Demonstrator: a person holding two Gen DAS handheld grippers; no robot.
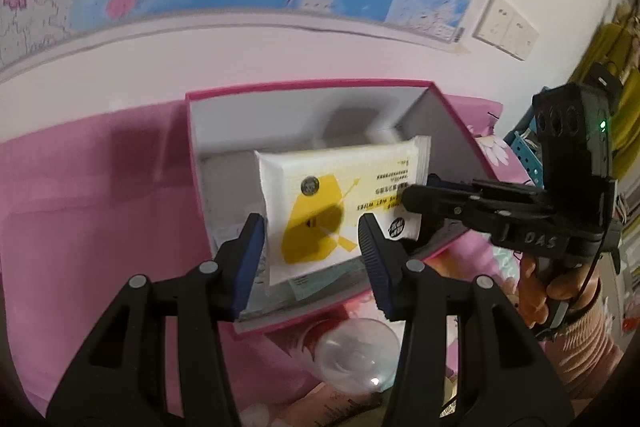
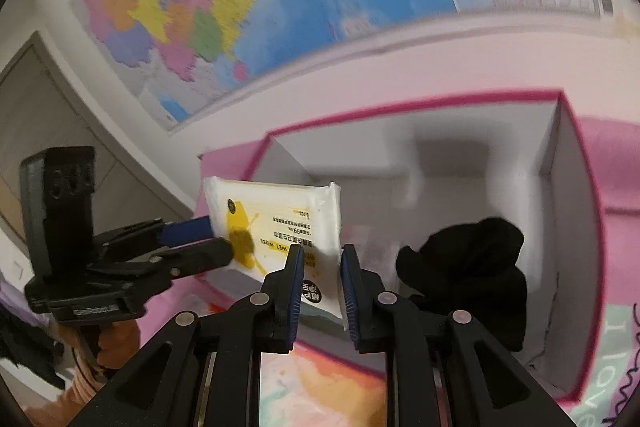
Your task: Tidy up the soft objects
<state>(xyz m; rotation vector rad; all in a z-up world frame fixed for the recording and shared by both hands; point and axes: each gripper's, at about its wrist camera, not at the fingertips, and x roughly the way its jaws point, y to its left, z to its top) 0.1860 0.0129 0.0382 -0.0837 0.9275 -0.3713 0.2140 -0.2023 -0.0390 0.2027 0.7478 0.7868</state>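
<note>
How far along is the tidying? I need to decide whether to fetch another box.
Done: a black cloth already lies inside the pink box. In hand: the wet wipes pack is held over the box, with the right tongs pinching one end and the left tongs around the other. Left: releasing it; a clear round object sits outside.
</note>
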